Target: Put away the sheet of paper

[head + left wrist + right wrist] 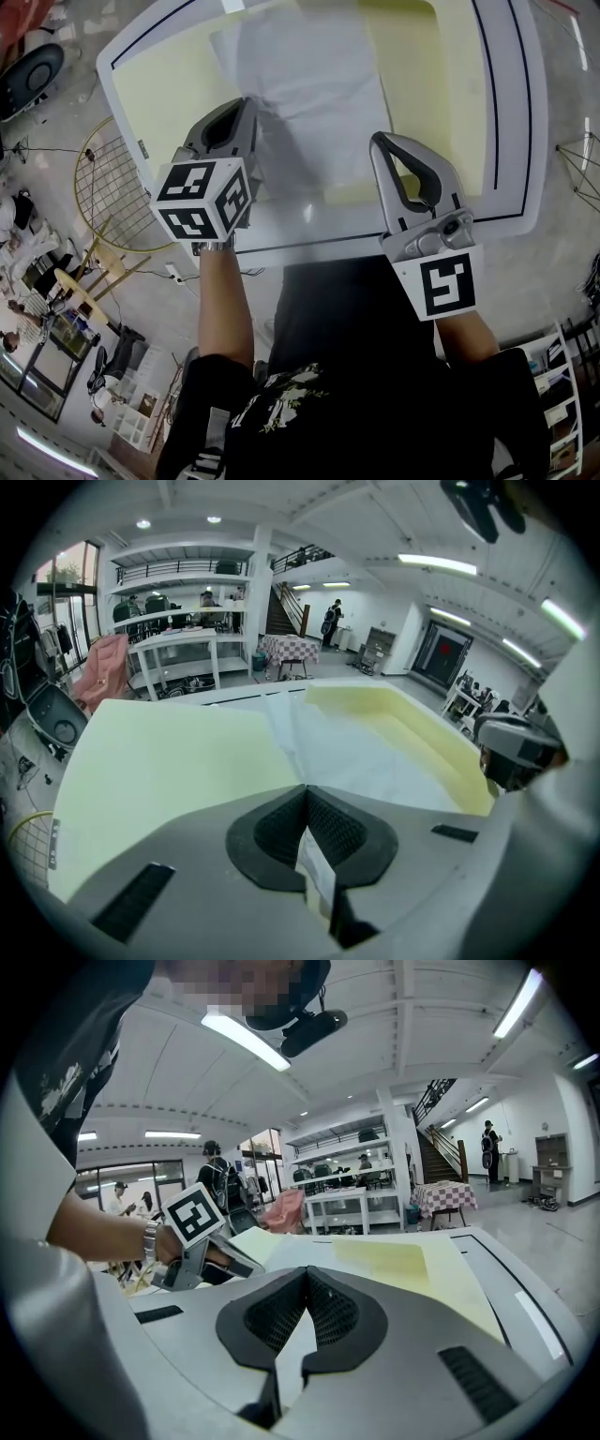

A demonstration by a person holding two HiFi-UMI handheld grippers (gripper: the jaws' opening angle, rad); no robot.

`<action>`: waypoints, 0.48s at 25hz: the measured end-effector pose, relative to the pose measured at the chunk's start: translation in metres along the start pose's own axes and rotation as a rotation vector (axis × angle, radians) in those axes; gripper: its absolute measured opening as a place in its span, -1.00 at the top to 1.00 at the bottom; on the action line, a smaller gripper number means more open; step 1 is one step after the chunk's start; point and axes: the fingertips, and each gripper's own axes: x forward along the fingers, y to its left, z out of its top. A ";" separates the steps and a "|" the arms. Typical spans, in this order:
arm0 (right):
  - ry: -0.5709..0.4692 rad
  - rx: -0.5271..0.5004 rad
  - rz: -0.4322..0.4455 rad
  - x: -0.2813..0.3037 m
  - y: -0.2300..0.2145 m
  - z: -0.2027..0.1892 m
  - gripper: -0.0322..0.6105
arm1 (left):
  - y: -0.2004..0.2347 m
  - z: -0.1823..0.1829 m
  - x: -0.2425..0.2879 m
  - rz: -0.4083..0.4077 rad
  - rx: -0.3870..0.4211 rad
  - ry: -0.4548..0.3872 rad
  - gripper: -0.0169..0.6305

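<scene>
White sheet of paper (309, 84) lies on the yellow mat (159, 84) at upper centre. Its long axis runs up the frame, a short edge toward the person. The left gripper (249, 103), pitched steeply down, pinches the sheet's lower left edge with closed jaws. The right gripper (377, 141) sits nearer level by the lower right corner, jaws together, with nothing seen between them.

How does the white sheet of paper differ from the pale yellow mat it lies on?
The white sheet of paper is smaller than the pale yellow mat. One edge of the sheet is lifted, pinched in the shut left gripper; the mat lies flat. Both are thin, rectangular and on the white table.
</scene>
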 end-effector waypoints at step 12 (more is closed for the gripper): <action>-0.047 -0.002 -0.037 0.002 -0.005 -0.002 0.90 | -0.027 0.010 0.020 -0.073 0.011 0.005 0.95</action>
